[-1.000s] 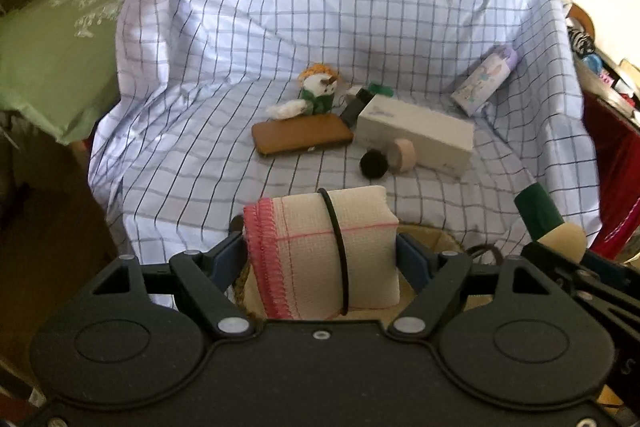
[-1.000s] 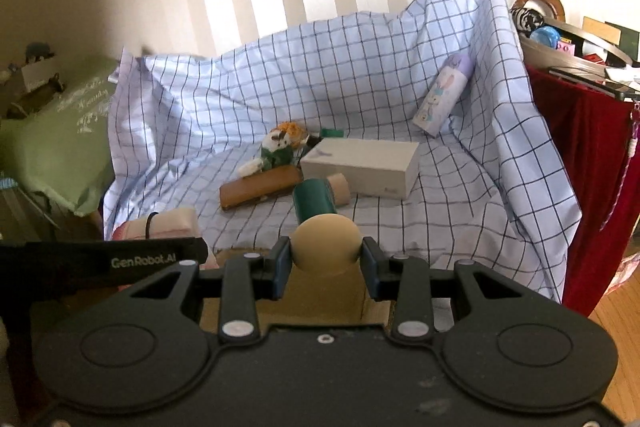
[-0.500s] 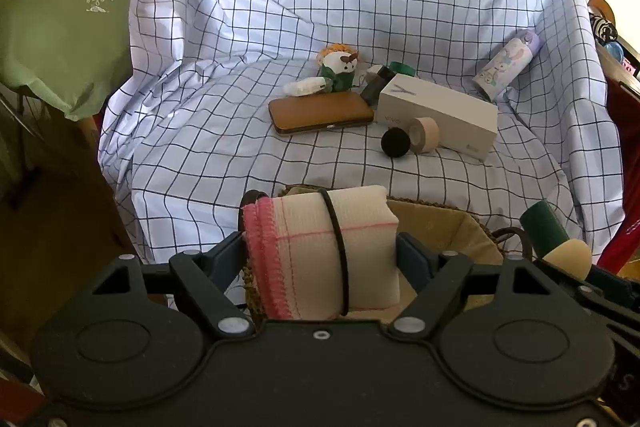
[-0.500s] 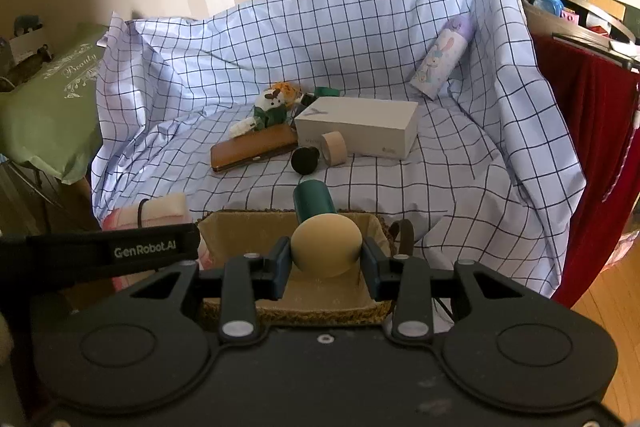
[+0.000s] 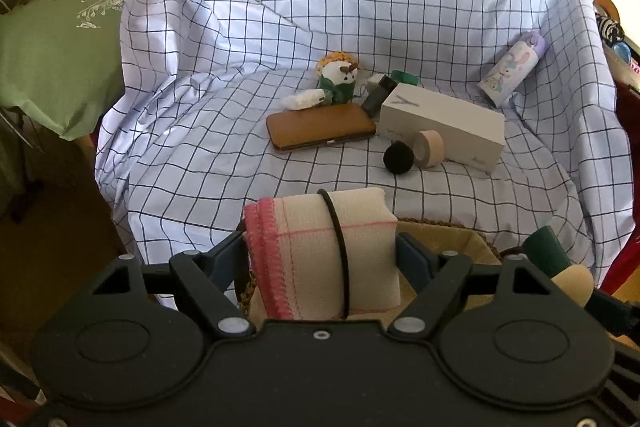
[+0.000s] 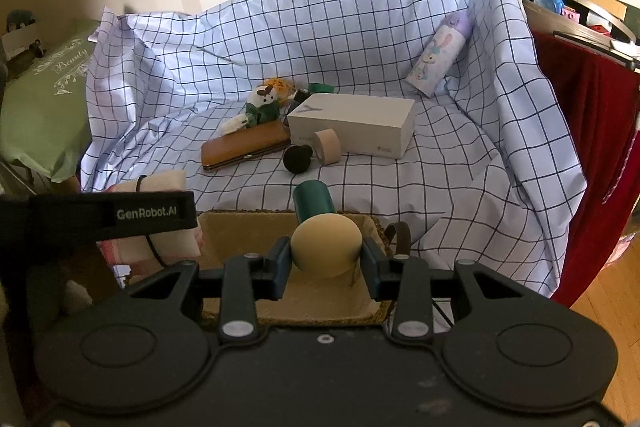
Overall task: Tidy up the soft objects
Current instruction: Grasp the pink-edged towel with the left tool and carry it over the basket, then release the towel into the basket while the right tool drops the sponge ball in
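Observation:
My left gripper is shut on a folded cream cloth with a pink edge and a black band around it. The cloth hangs over the left end of a woven basket with a tan liner. My right gripper is shut on a beige sponge ball with a dark green handle, held over the middle of the basket. The right wrist view shows the cloth behind the left gripper's side. A small snowman plush lies on the checked sheet beyond.
On the checked sheet lie a brown case, a white box, a tape roll, a black ball and a pastel bottle. A green pillow sits at the left and a red drape at the right.
The right view has tipped down a little, so the basket now shows under the sponge. More of the basket shows in the left view too. Both grips are unchanged.

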### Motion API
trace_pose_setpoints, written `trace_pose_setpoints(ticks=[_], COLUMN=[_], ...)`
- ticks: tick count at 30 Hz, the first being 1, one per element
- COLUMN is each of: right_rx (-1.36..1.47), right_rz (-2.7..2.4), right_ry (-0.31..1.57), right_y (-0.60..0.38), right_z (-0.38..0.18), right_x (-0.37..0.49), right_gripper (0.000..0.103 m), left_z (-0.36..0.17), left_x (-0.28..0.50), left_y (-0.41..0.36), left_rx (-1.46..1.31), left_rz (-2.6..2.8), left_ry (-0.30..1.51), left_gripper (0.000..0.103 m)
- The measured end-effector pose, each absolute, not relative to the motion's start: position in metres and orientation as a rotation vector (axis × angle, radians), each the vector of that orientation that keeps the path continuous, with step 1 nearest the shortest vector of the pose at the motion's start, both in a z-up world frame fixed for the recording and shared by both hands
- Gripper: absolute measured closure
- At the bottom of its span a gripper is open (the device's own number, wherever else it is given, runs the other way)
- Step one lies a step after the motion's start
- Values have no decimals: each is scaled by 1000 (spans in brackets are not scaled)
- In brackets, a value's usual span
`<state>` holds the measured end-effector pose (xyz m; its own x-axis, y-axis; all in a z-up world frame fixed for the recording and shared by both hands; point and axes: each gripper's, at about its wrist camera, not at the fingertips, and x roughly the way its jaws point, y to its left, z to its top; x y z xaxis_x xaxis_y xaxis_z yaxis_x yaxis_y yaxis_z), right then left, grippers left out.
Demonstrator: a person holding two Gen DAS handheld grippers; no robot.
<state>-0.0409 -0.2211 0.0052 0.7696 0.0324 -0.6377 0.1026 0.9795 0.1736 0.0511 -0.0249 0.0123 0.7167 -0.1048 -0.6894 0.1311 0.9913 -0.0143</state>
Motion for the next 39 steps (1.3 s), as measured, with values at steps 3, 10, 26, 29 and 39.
trace_pose_setpoints(ticks=[3,10,26,29,39], right_rx=[207,213,204,205,222], right_rz=[-38,-31,-9,-10,-21], right_ry=[699,708,710,711,715], right_y=[-221,-223,-219,-219,-224], right_z=[4,1,1,1,-1], right_x=[-39,-38,-38,-39,-40], right_gripper=[66,66,60,60,59], left_z=[8,-2,-21,-22,-21], left_x=[54,53,51,50,48], left_y=[-25,-26,-23,-24,-23], left_rx=[38,42,45,51,59], left_rz=[-130,-127,-115,-114,-108], left_ry=[782,823,883,880,870], left_gripper=[27,26,23,23,23])
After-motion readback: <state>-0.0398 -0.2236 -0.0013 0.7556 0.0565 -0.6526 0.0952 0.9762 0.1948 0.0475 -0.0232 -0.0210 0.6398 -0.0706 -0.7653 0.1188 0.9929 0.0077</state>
